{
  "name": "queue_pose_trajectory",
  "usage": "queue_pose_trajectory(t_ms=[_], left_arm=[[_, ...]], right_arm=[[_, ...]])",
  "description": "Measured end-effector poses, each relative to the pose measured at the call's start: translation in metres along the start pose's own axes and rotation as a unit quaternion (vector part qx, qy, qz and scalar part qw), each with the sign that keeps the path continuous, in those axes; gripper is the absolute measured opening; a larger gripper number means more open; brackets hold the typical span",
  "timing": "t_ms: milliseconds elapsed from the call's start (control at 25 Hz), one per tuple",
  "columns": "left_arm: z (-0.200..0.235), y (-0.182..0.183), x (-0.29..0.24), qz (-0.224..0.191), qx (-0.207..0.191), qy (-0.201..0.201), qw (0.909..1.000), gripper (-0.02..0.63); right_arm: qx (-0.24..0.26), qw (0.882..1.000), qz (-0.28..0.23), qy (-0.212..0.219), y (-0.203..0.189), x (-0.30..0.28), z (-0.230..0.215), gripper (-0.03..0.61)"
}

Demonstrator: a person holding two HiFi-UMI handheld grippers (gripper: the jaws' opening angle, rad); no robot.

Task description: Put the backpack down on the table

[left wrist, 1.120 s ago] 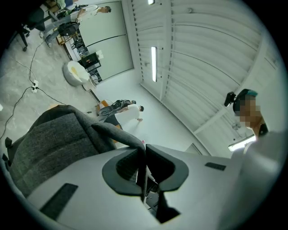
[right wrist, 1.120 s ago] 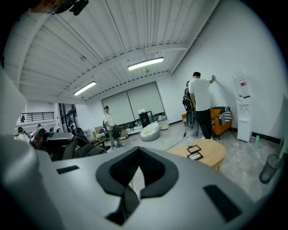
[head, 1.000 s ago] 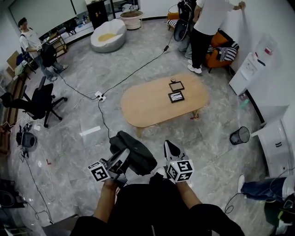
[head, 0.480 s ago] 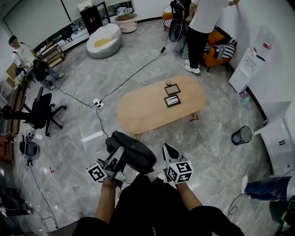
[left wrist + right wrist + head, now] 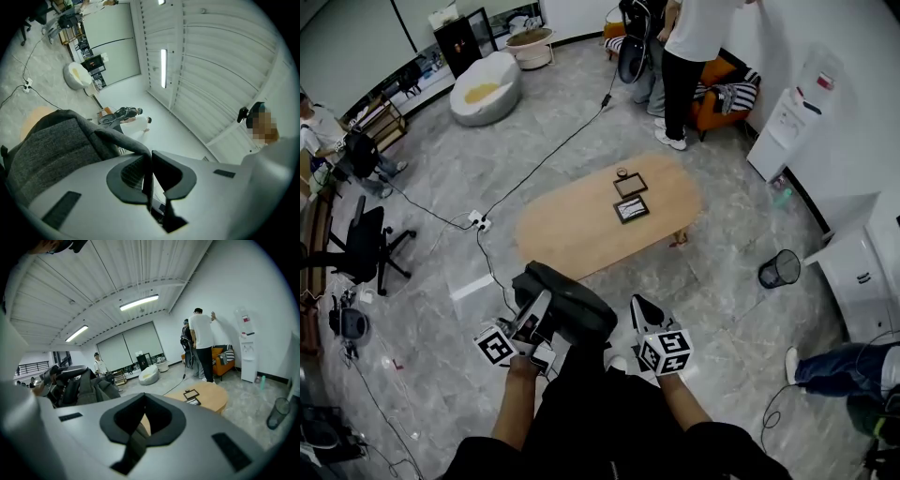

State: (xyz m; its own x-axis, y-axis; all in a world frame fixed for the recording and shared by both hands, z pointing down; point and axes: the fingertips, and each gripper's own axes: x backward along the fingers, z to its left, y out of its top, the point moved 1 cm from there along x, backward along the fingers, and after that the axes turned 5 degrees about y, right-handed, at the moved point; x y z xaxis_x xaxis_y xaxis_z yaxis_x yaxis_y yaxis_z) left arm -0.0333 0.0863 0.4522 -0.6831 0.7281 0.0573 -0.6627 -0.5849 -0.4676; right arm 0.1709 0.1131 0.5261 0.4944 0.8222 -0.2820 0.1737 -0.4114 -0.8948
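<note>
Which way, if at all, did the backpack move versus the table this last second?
Yes. The backpack has come closer to the table, towards its near left end in the head view.

— How is the surface of the backpack (image 5: 572, 307) seen?
— Matt, coarsely woven grey cloth is shown. The table (image 5: 572, 225) is seen in smooth pale wood, dully finished.
— And the floor (image 5: 722, 281)?
— Faintly glossy, marbled grey tile is shown. Smooth matt plastic is seen on the left gripper (image 5: 542, 302) and right gripper (image 5: 639, 306), with black pads.
</note>
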Motion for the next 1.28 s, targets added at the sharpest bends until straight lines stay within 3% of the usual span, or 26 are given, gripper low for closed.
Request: queue_pose_trajectory(t_ms=[200, 880, 1280], left_arm=[[0.013, 0.014, -0.036, 0.026, -0.027, -0.002, 0.9993, 0.043], [0.059, 0.113, -0.136, 0.081, -0.038, -0.045, 0.9949, 0.043], [0.098, 0.156, -0.193, 0.105, -0.05, -0.045, 0.9922, 0.043]], right_arm=[[0.008, 1.0, 0.008, -0.008, 0.013, -0.031, -0.017, 0.009], [0.029, 0.998, 0.012, -0.049, 0.072, -0.155, -0.033, 0.009], [0.027, 0.996, 0.028, -0.081, 0.077, -0.181, -0.048, 0.009]])
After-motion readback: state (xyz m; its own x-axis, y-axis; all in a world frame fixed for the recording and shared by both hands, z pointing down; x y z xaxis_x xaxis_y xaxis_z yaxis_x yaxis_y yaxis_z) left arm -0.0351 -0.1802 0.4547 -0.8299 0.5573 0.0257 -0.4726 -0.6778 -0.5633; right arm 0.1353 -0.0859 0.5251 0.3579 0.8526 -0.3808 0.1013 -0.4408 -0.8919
